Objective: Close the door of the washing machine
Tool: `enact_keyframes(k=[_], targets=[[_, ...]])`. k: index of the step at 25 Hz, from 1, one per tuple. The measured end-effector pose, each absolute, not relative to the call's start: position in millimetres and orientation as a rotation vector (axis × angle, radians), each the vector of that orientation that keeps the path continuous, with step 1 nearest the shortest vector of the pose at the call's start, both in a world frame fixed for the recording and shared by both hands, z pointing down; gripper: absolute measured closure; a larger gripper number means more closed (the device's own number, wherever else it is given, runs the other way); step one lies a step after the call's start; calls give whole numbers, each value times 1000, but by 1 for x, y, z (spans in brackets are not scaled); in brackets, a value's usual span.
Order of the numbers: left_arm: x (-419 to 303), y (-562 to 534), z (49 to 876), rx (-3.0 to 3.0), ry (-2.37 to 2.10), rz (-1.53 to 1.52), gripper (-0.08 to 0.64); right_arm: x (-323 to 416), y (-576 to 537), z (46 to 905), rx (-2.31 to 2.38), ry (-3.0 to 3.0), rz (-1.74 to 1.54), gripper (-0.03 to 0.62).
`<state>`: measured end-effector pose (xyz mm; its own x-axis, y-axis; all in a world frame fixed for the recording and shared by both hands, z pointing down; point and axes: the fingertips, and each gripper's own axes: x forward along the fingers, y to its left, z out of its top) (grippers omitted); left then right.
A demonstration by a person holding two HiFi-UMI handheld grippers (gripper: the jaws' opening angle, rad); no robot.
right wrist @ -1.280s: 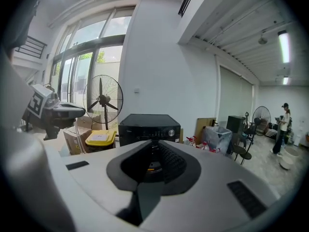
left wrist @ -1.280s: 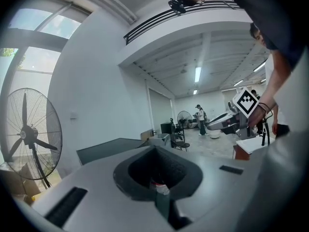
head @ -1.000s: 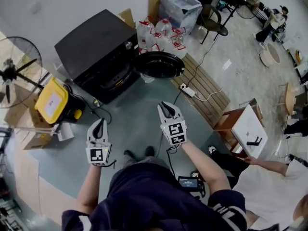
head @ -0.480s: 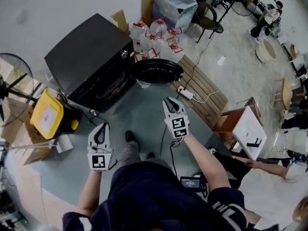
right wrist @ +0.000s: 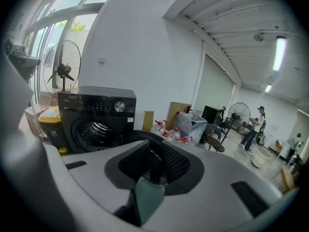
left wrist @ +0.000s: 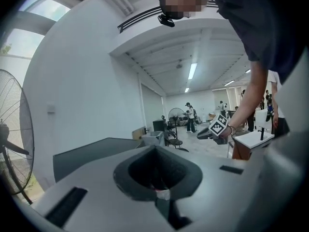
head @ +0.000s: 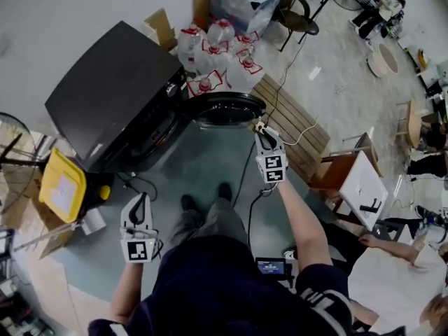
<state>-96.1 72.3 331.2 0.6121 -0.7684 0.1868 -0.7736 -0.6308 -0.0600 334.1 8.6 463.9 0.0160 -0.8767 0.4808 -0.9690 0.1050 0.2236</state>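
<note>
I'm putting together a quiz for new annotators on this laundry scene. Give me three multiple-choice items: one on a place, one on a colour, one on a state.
1. In the head view, where is the yellow-lidded bin?
A) on top of the machine
B) beside the washing machine, at its left
C) on the wooden bench

2. What colour is the washing machine?
A) black
B) white
C) red

3. How is the machine's round door?
A) shut
B) missing
C) swung open

Answers:
1 B, the bin stands against the machine's left side.
2 A, its top and front are black.
3 C, the door stands out from the front, and the drum shows in the right gripper view.
</note>
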Motion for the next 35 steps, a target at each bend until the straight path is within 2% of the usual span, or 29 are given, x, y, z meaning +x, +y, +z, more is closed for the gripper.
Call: enact_keyframes(k=[9, 12, 16, 24, 28, 35], targets=[[-89, 34, 387, 2619, -1531, 392, 540, 462, -59, 589, 1696, -1818, 283, 473], [-89, 29, 411, 2603, -1540, 520, 540, 498, -83, 633, 1650, -1808, 297, 470], [-90, 25, 441, 2507, -1597, 604, 540, 531, -109, 683, 1579, -1828, 301, 431], [-80, 12, 465, 2496, -1631, 739, 540, 551, -146, 726, 1478, -1871, 277, 430], [-71, 7, 468, 2483, -1643, 762, 540, 557, -156, 742, 1401, -1898, 293, 407], [-69, 7, 478, 2421, -1695, 743, 540, 562, -164, 763, 1261, -1946, 318, 408]])
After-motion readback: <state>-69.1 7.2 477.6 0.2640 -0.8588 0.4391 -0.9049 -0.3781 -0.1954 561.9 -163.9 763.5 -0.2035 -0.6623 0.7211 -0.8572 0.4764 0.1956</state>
